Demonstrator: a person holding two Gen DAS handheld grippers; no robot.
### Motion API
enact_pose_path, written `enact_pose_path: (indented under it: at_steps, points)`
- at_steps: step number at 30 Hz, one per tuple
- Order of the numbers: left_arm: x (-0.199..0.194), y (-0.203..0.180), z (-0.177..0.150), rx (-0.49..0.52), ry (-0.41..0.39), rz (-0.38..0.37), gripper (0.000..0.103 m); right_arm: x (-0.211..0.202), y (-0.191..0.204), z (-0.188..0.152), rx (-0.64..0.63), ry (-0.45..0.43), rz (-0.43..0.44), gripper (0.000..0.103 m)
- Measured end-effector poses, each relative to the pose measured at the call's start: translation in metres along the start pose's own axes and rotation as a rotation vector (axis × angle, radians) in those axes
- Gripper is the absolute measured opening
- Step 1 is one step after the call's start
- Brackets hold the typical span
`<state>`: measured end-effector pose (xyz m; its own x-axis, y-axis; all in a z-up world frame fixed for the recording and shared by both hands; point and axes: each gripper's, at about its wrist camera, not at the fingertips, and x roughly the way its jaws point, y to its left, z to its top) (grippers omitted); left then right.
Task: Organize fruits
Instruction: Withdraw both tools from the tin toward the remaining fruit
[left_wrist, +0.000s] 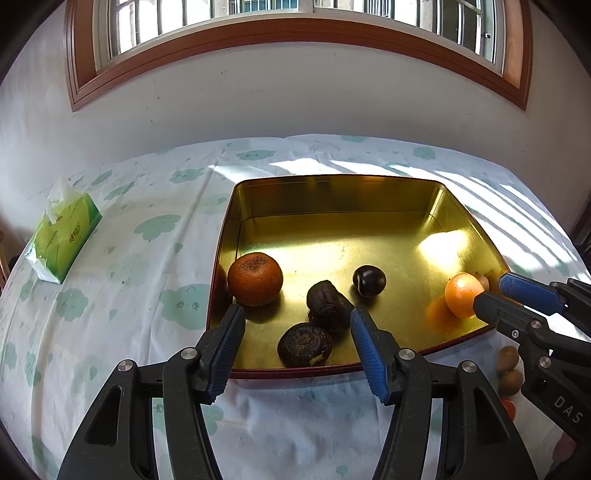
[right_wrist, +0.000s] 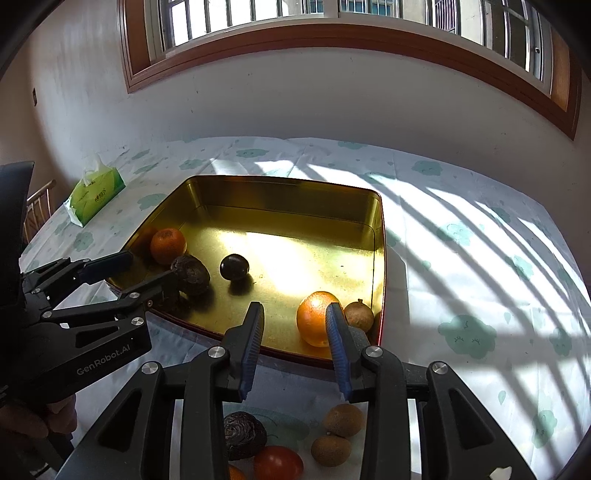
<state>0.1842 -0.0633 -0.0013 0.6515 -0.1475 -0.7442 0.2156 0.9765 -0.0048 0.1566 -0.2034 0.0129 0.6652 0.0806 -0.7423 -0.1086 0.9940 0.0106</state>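
Both tools hang parted and empty over the gold tin (right_wrist: 376, 236); leftover kiwis (right_wrist: 343, 419) sit just beneath the right tool (right_wrist: 293, 315), so it's nearer.

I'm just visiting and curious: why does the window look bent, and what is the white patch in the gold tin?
Both wrist views use fisheye lenses, so the window frame bows and the corners go black. In the left wrist view, sunlight glares off the gold tin floor; in the right wrist view that glare is wider, and striped window-bar shadows cross the tablecloth.
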Motion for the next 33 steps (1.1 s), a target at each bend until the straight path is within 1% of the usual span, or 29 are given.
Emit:
enact_pose_path:
  at_steps: [7,13,18,23,27,33]
  points:
    - [-0.017,-0.006,-0.006,0.010,-0.018,0.000,0.061,-0.021,-0.001,-0.008,0.006,-0.019,-0.008,0.033]
    - [-0.041,-0.007,-0.021,0.008,-0.035,0.005,0.061,-0.038,-0.004,-0.023,0.017,-0.023,-0.017,0.033]
    - [-0.056,-0.003,-0.047,0.008,-0.029,0.022,0.061,-0.048,-0.006,-0.047,0.027,-0.005,-0.026,0.033]
    - [-0.059,0.005,-0.084,-0.004,0.018,0.037,0.061,-0.051,-0.004,-0.084,0.031,0.049,-0.030,0.033]
    - [-0.062,0.014,-0.108,-0.032,0.050,0.047,0.061,-0.056,-0.006,-0.108,0.059,0.081,-0.012,0.033]
    - [-0.066,0.029,-0.126,-0.071,0.058,0.068,0.061,-0.064,-0.005,-0.125,0.064,0.097,-0.006,0.033]
